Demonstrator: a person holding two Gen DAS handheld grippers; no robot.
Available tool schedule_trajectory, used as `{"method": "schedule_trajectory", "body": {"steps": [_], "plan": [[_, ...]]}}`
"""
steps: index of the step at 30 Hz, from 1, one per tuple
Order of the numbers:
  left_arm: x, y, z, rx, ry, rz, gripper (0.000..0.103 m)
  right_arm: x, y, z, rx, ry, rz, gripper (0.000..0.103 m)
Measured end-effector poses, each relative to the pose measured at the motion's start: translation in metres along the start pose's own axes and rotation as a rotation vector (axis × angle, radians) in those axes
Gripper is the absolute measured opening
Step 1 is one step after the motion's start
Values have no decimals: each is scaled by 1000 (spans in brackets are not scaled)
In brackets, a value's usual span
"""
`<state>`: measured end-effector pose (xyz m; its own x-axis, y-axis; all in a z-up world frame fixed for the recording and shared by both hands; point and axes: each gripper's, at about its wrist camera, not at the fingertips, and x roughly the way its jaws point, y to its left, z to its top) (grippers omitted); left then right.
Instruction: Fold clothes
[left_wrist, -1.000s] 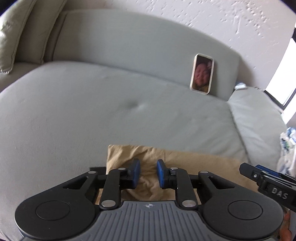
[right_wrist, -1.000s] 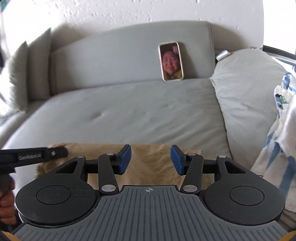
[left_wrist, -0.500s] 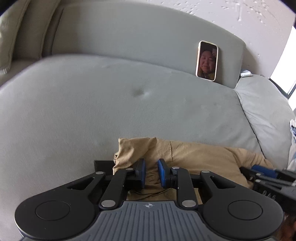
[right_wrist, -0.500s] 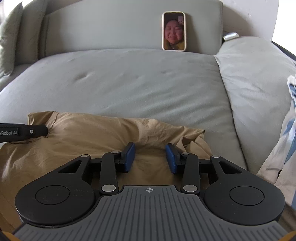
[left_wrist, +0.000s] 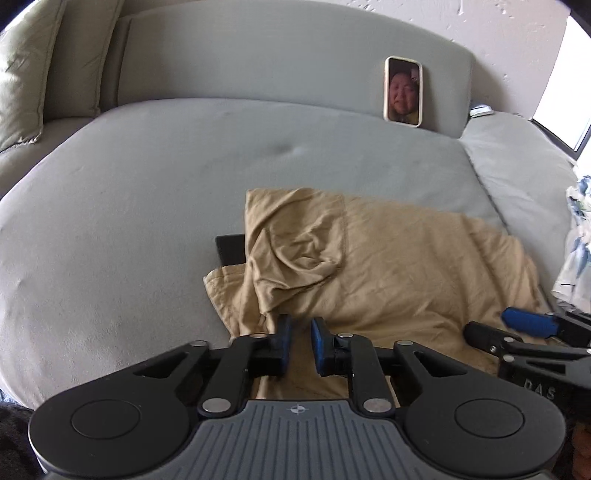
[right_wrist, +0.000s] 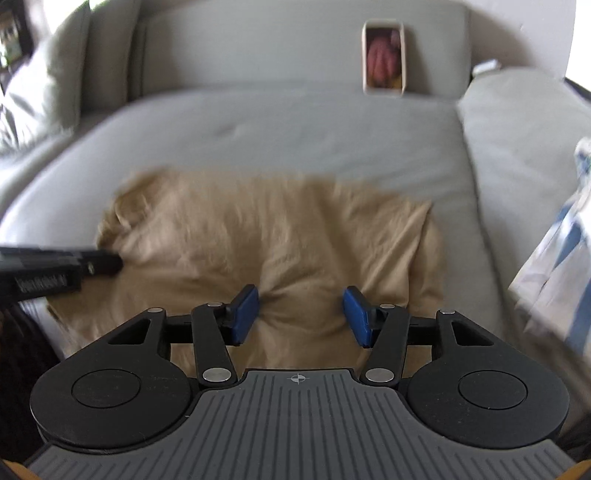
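A tan garment (left_wrist: 406, 266) lies crumpled on the grey sofa seat (left_wrist: 147, 203), one part folded over near its left edge. My left gripper (left_wrist: 299, 323) hovers at the garment's near left edge. Its jaws are closing to a narrow gap; cloth shows through the gap and the pads' inner faces stay bare. My right gripper (right_wrist: 301, 295) is over the garment's (right_wrist: 258, 229) near right part. Its jaws are opening wide, with a cloth ridge between them that the pads do not touch. Each gripper shows in the other's view, the right (left_wrist: 524, 321) and the left (right_wrist: 99, 260).
A phone (left_wrist: 403, 91) leans against the sofa back. A blue-and-white cloth (left_wrist: 578, 251) hangs at the right edge. A cushion (left_wrist: 22, 74) stands at the far left. A flat black object (left_wrist: 231, 249) pokes out from under the garment's left side.
Both views have shifted and more of the garment shows, lying lower and spread out. The right jaws narrowed on the cloth, then widened off it. The left jaws drew slightly closer.
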<state>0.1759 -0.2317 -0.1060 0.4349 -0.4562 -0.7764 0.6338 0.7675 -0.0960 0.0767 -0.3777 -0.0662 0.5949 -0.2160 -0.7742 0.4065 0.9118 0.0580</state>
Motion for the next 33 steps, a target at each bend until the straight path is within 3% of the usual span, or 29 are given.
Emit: {"method": "schedule_trajectory", "body": {"steps": [6, 10, 13, 17, 23, 27, 29, 31, 33], "plan": [[-9, -12, 0, 95, -7, 34, 14, 6, -2, 6, -14, 22, -2, 61], [-47, -12, -9, 58, -45, -23, 15, -32, -11, 3, 51, -1, 36, 56], [-57, -16, -21, 107, -70, -28, 15, -63, -8, -11, 61, -38, 81, 56], [-33, -17, -35, 121, 10, -5, 15, -65, 2, -29, 37, -16, 72, 54], [-24, -3, -33, 50, 38, -37, 15, -47, 9, -43, 2, 21, 45, 58], [-38, -11, -32, 89, 46, -3, 16, -51, 11, -41, -13, 47, 28, 59], [-52, -12, -35, 70, 52, -4, 20, -68, 11, -40, 30, 69, 30, 59], [-62, -7, -36, 12, 67, -50, 39, -87, 4, -46, 115, 55, 94, 64], [-68, -2, -37, -39, 81, -93, 40, -99, -7, -54, 208, 45, 157, 75]]}}
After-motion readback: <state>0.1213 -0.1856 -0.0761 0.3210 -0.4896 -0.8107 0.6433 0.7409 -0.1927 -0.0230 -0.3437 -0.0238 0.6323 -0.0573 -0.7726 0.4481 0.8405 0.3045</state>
